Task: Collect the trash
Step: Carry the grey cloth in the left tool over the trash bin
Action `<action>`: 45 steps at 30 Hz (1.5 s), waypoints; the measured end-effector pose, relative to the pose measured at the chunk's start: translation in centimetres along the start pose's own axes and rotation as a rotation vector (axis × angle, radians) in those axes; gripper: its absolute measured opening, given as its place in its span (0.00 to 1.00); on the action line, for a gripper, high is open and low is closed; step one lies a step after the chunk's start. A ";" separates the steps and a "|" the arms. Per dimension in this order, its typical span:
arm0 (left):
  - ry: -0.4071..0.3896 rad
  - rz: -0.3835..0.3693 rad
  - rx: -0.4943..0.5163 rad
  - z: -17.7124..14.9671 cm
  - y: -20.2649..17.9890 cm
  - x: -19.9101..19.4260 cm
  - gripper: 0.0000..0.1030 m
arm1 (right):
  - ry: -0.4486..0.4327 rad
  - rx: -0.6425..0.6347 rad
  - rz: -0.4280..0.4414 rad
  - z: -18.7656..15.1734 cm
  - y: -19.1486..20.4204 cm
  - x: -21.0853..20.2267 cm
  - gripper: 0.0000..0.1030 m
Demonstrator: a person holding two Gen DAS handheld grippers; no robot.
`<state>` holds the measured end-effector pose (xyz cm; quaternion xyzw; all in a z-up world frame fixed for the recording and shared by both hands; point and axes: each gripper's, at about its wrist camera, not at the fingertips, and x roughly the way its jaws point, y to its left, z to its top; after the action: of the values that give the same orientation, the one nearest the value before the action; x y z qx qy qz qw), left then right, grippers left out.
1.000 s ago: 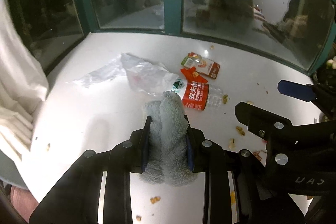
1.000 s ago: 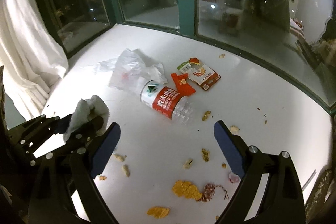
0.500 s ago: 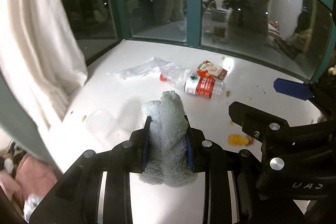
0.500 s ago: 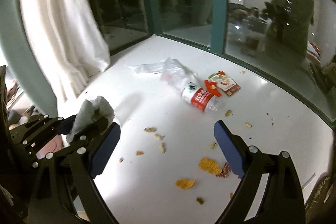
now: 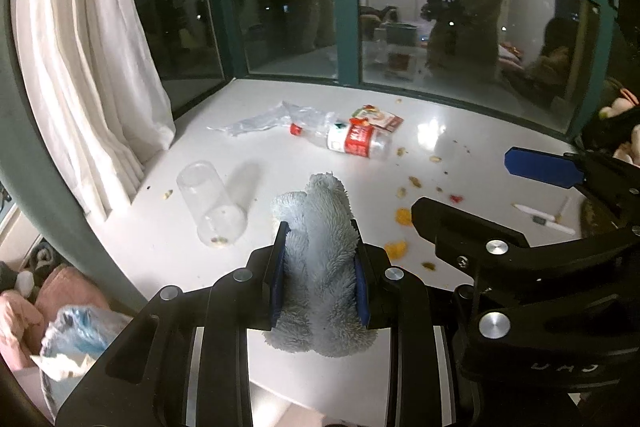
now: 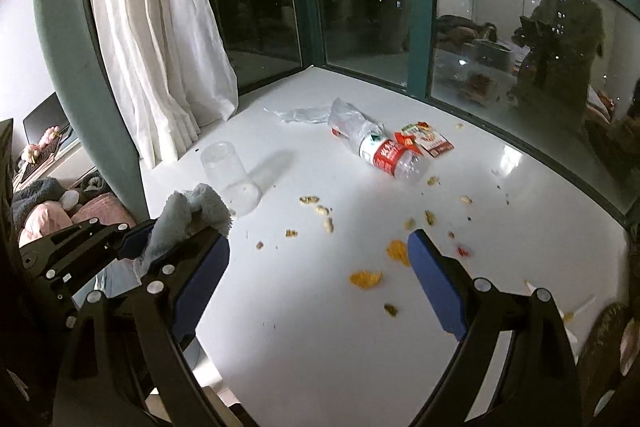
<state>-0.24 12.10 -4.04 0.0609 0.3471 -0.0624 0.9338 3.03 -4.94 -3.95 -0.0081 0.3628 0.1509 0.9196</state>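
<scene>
My left gripper (image 5: pixel 319 259) is shut on a fluffy grey-blue cloth (image 5: pixel 320 251), held above the near edge of the white sill (image 5: pixel 280 367); the cloth also shows in the right wrist view (image 6: pixel 188 219). My right gripper (image 6: pixel 318 255) is open and empty above the sill. Trash lies farther off: a clear plastic bottle with a red label (image 5: pixel 352 141) (image 6: pixel 388 157), a clear plastic bag (image 5: pixel 264 119) (image 6: pixel 320 115), a red snack wrapper (image 5: pixel 378 117) (image 6: pixel 428 141), a fallen clear cup (image 5: pixel 212 207) (image 6: pixel 232 179), and scattered peanuts and chips (image 6: pixel 366 279).
A white curtain (image 5: pixel 88 67) (image 6: pixel 160 39) hangs at the left. Dark window panes in green frames (image 5: pixel 346 11) ring the sill's far side. Two white sticks (image 5: pixel 544 219) lie at the right. Pink bedding and a plastic bag (image 5: pixel 76 335) lie below the sill's left edge.
Both grippers have pulled back and up from the trash, so the bottle and wrapper look smaller and farther. The cup and curtain have come into view. The grips are unchanged.
</scene>
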 end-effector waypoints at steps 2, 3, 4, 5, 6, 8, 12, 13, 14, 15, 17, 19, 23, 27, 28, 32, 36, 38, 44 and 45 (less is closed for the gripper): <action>0.007 -0.014 0.001 -0.9 -0.5 -0.7 0.25 | 0.004 0.007 -0.003 -0.6 -0.1 -0.4 0.85; 0.009 -0.020 0.004 -1.3 -0.7 -1.0 0.25 | 0.008 0.016 -0.005 -1.1 0.0 -0.8 0.85; 0.013 -0.027 0.008 -1.6 -0.9 -1.1 0.25 | 0.009 0.020 -0.006 -1.6 0.0 -1.2 0.85; 0.018 -0.037 0.012 -1.9 -1.1 -1.2 0.25 | 0.012 0.026 -0.009 -2.1 0.1 -1.5 0.85; 0.031 -0.052 0.026 -2.2 -1.5 -1.3 0.25 | 0.014 0.028 -0.012 -2.4 0.0 -1.6 0.85; 0.045 -0.064 0.045 -2.6 -2.1 -1.4 0.25 | 0.023 0.046 -0.021 -3.3 0.0 -2.1 0.85; 0.044 -0.099 0.070 -3.1 -2.3 -2.0 0.25 | 0.033 0.077 -0.050 -4.2 0.1 -2.8 0.85; 0.038 -0.105 0.074 -3.0 -2.2 -2.0 0.25 | 0.029 0.082 -0.058 -4.2 0.3 -3.0 0.85; 0.034 -0.112 0.076 -2.9 -2.1 -2.1 0.25 | 0.026 0.084 -0.066 -4.3 0.3 -3.2 0.85; 0.027 -0.121 0.078 -2.9 -1.8 -2.2 0.25 | 0.020 0.085 -0.077 -4.2 0.6 -3.4 0.85; 0.011 -0.136 0.081 -2.9 -1.2 -2.6 0.25 | 0.009 0.083 -0.095 -4.1 1.3 -3.6 0.85; -0.003 -0.150 0.102 -3.1 -0.3 -2.9 0.25 | -0.002 0.075 -0.117 -3.9 2.4 -3.7 0.85; -0.011 -0.168 0.118 -3.6 2.3 -4.2 0.25 | -0.022 0.102 -0.134 -3.6 4.7 -4.1 0.85; -0.012 -0.165 0.095 -4.8 5.7 -5.4 0.25 | -0.028 0.060 -0.135 -3.4 8.5 -4.3 0.85; -0.010 -0.163 0.095 -5.2 6.5 -5.7 0.25 | -0.033 0.051 -0.134 -3.5 9.5 -4.3 0.85; -0.009 -0.154 0.070 -6.5 9.7 -7.0 0.25 | -0.016 0.022 -0.118 -3.7 13.4 -4.0 0.85; 0.005 -0.128 0.029 -8.3 13.5 -8.1 0.25 | 0.002 -0.013 -0.089 -4.0 17.1 -3.3 0.85; 0.007 -0.115 0.023 -8.9 14.8 -8.4 0.25 | 0.002 -0.028 -0.079 -4.1 18.6 -3.1 0.85; 0.005 -0.078 0.001 -10.2 19.4 -9.4 0.25 | 0.001 -0.064 -0.044 -4.0 23.1 -2.0 0.85; 0.004 -0.074 -0.004 -10.3 19.9 -9.5 0.25 | 0.000 -0.072 -0.037 -3.8 23.8 -1.8 0.85</action>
<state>-10.85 34.02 -4.14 0.0462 0.3511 -0.0961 0.9302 -7.47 16.82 -3.29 -0.0479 0.3568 0.1468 0.9213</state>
